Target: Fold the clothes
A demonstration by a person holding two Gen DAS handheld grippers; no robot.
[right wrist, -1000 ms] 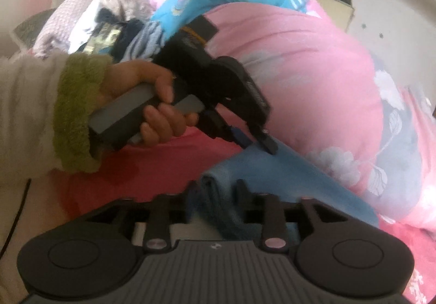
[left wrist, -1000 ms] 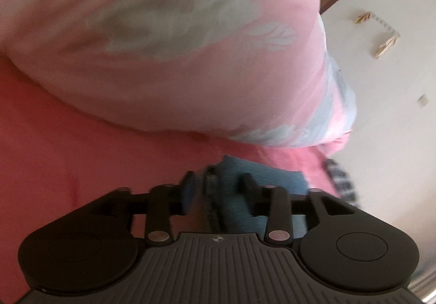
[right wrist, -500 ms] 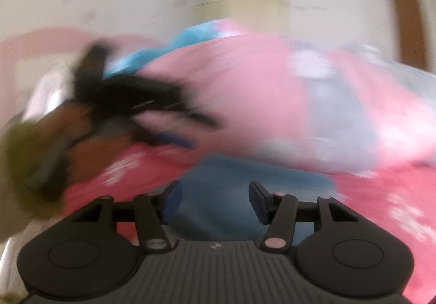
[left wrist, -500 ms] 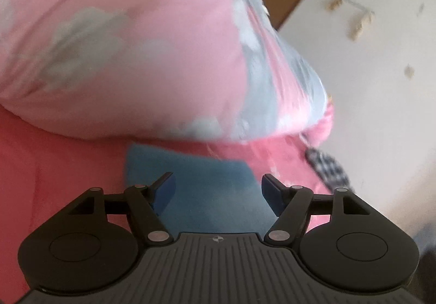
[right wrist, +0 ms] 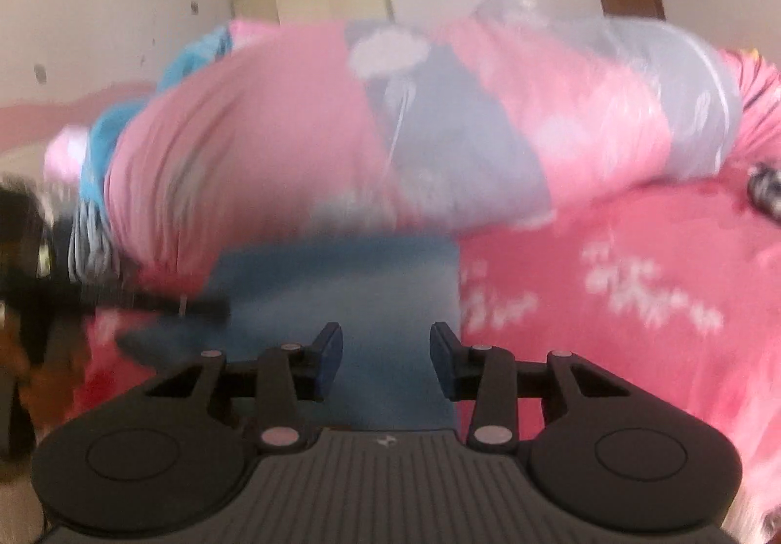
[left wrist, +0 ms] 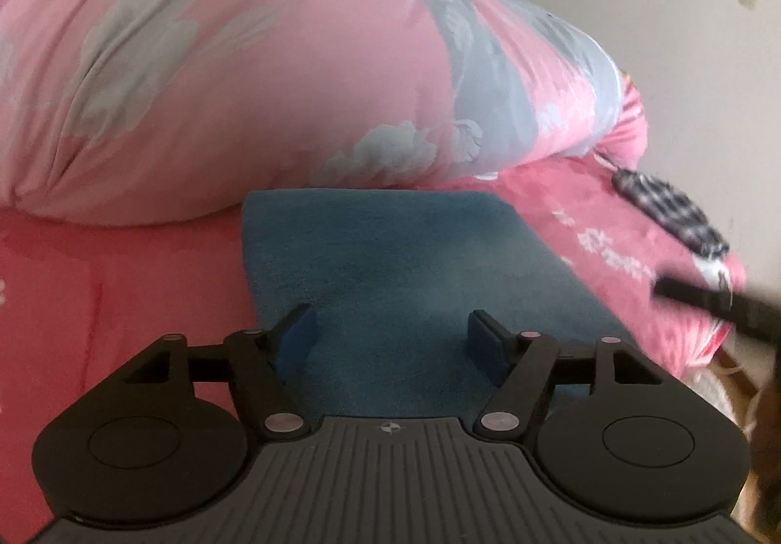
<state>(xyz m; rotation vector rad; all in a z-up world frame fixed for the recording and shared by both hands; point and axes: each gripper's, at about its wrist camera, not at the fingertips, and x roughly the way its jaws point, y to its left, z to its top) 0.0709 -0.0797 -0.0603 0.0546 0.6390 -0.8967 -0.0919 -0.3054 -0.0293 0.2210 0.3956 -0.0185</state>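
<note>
Your left gripper (left wrist: pixel 390 339) hangs with its jaws spread wide and nothing clamped, above the near end of the folded blue garment (left wrist: pixel 405 261), which lies flat on the pink bedsheet (left wrist: pixel 112 295) against the rolled pink floral quilt (left wrist: pixel 234 70). Your right gripper (right wrist: pixel 385 361) stands narrower, its jaws having just been closing, yet gripping nothing over that garment (right wrist: pixel 341 285). A black-and-white checked cloth (left wrist: pixel 671 210) lies well apart near the bed's edge.

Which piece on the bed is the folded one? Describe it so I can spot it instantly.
Find the big pink floral quilt bundled on the pink bedsheet. Right in front of it lies the folded blue cloth, a flat rectangle. It is the only plain blue piece, unlike the black-and-white checked item near the bed's edge.
</note>
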